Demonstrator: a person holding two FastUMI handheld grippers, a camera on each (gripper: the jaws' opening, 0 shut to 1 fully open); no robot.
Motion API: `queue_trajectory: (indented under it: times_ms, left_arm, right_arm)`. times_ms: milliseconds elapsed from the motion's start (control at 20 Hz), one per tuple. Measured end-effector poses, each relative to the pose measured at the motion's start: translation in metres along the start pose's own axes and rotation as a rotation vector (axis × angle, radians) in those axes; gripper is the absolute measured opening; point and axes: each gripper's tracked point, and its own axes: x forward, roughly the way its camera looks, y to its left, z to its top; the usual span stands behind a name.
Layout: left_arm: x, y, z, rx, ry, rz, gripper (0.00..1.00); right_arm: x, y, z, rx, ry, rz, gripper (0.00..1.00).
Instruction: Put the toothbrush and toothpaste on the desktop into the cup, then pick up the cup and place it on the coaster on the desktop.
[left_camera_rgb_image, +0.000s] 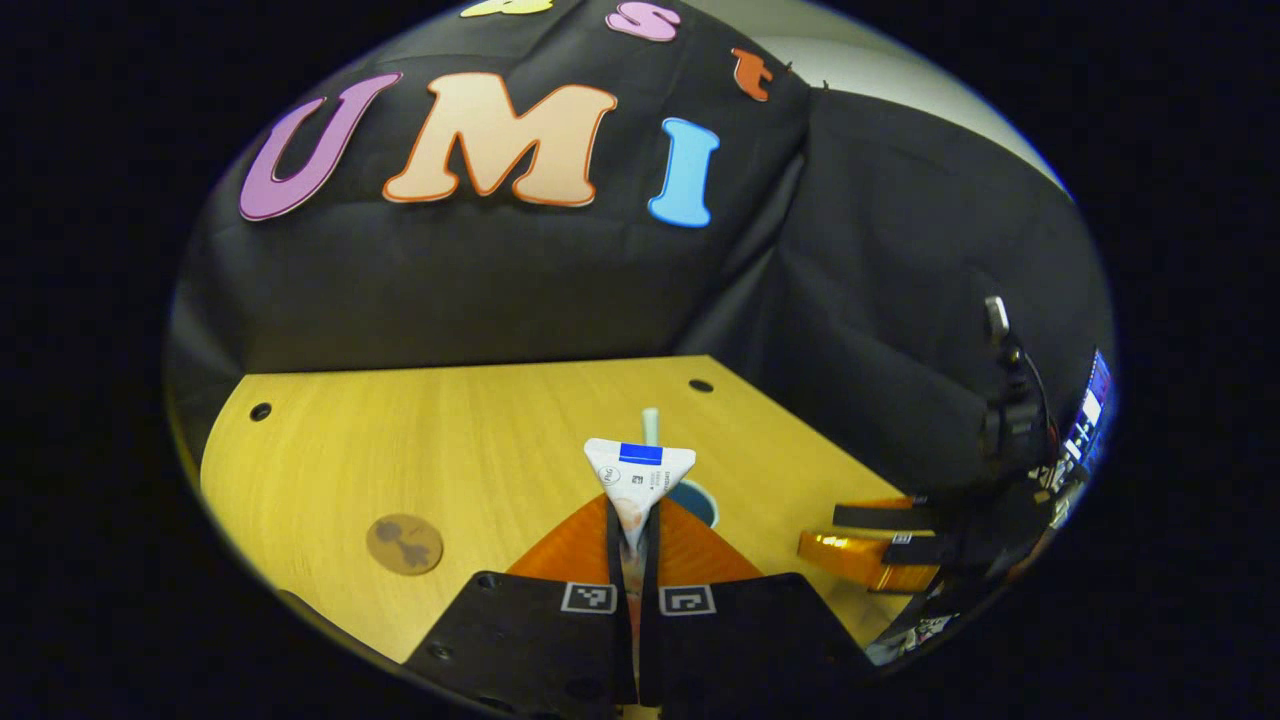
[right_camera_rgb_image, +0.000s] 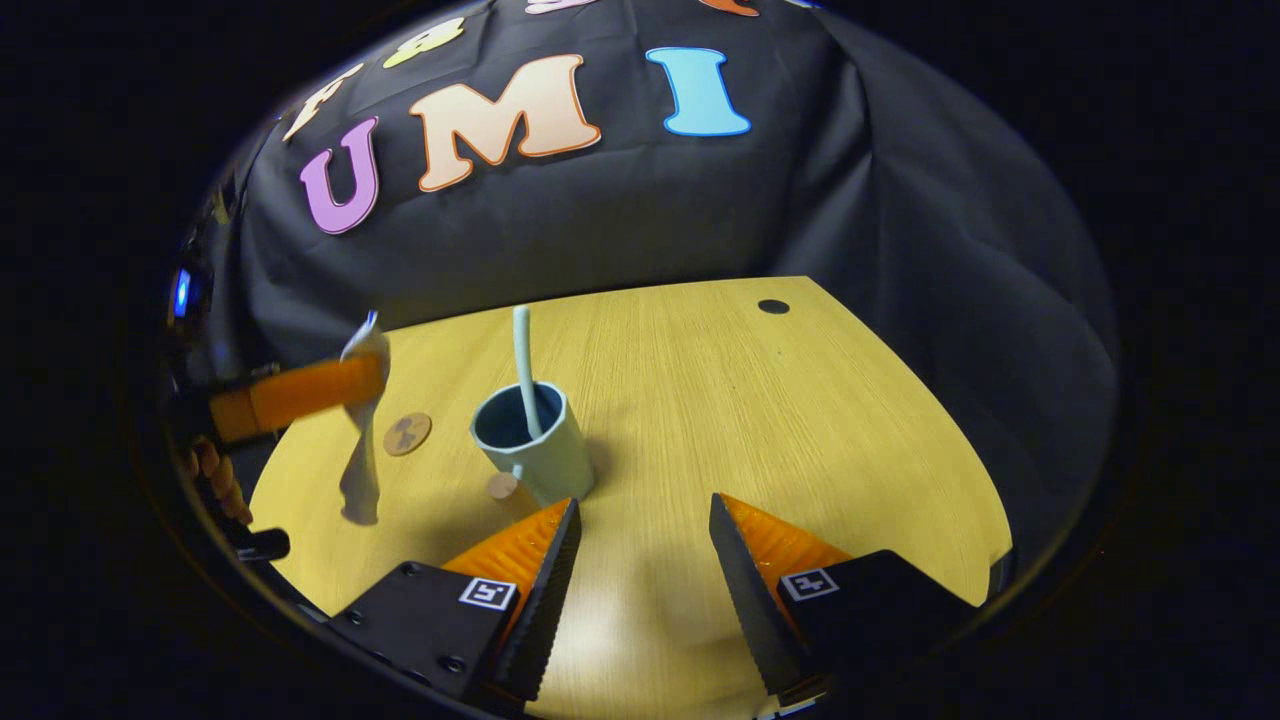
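We see a black cloth wall (right_camera_rgb_image: 640, 210) draped in folds behind a light wooden desk (right_camera_rgb_image: 760, 400) with round dark holes (right_camera_rgb_image: 773, 306), and a pale wall (left_camera_rgb_image: 900, 70) above the cloth

Desktop (right_camera_rgb_image: 800, 420): broad bare wood right of and behind cup (right_camera_rgb_image: 535, 445), open to passage. Cup mouth partly taken by upright toothbrush (right_camera_rgb_image: 522, 360). Left of cup: coaster (right_camera_rgb_image: 407, 434) flat on wood; toothpaste (right_camera_rgb_image: 362, 430) hanging above it from left gripper (right_camera_rgb_image: 375, 380), narrowing that side.
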Motion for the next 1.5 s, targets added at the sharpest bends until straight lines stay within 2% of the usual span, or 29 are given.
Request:
queue_trajectory:
  times_ms: [100, 150, 250, 300, 350, 400, 550, 600, 850, 1050, 1100, 1200, 1250, 1300, 1350, 1450, 1500]
  left_arm:
    - [0.017, -0.006, 0.019, -0.016, -0.052, -0.012, 0.01]
    - [0.025, -0.009, 0.027, -0.034, -0.074, -0.017, 0.01]
    - [0.039, -0.012, 0.036, -0.064, -0.111, -0.018, 0.01]
    - [0.045, -0.011, 0.040, -0.077, -0.133, -0.011, 0.01]
    - [0.051, -0.010, 0.042, -0.085, -0.141, -0.001, 0.03]
    - [0.055, -0.008, 0.045, -0.097, -0.155, 0.011, 0.01]
    - [0.065, -0.006, 0.053, -0.143, -0.210, 0.040, 0.01]
    - [0.066, -0.006, 0.055, -0.159, -0.228, 0.042, 0.01]
    - [0.080, -0.002, 0.046, -0.158, -0.281, 0.094, 0.01]
    - [0.084, -0.011, 0.032, -0.153, -0.282, 0.101, 0.02]
    - [0.082, -0.011, 0.031, -0.138, -0.288, 0.114, 0.02]
    - [0.081, -0.010, 0.032, -0.110, -0.301, 0.135, 0.02]
    - [0.079, -0.008, 0.031, -0.095, -0.315, 0.152, 0.02]
    - [0.079, -0.005, 0.035, -0.081, -0.330, 0.158, 0.02]
    - [0.082, -0.006, 0.034, -0.083, -0.335, 0.161, 0.02]
    - [0.086, -0.005, 0.027, -0.098, -0.321, 0.164, 0.02]
    - [0.087, -0.004, 0.019, -0.103, -0.307, 0.168, 0.02]
  right_arm:
    - [-0.005, -0.011, -0.004, 0.008, 0.008, -0.012, 0.81]
    - [-0.008, -0.018, -0.007, 0.012, 0.011, -0.020, 0.75]
    - [-0.013, -0.034, -0.011, 0.016, 0.019, -0.037, 0.75]
    - [-0.015, -0.041, -0.014, 0.015, 0.023, -0.045, 0.75]
    - [-0.018, -0.048, -0.016, 0.015, 0.028, -0.053, 0.81]
    - [-0.019, -0.056, -0.019, 0.014, 0.034, -0.062, 0.75]
    - [-0.025, -0.074, -0.030, 0.019, 0.061, -0.080, 0.75]
    - [-0.025, -0.079, -0.034, 0.020, 0.066, -0.083, 0.81]
    - [-0.029, -0.098, -0.052, 0.015, 0.109, -0.101, 0.81]
    - [-0.028, -0.104, -0.055, -0.001, 0.116, -0.102, 0.81]
    - [-0.026, -0.105, -0.053, -0.003, 0.114, -0.101, 0.75]
    - [-0.022, -0.103, -0.050, -0.006, 0.110, -0.094, 0.75]
    - [-0.020, -0.102, -0.048, -0.009, 0.108, -0.089, 0.81]
    - [-0.018, -0.099, -0.047, -0.014, 0.106, -0.083, 0.81]
    - [-0.016, -0.097, -0.047, -0.021, 0.108, -0.077, 0.75]
    - [-0.012, -0.092, -0.049, -0.042, 0.115, -0.064, 0.75]
    - [-0.010, -0.088, -0.049, -0.051, 0.116, -0.056, 0.81]
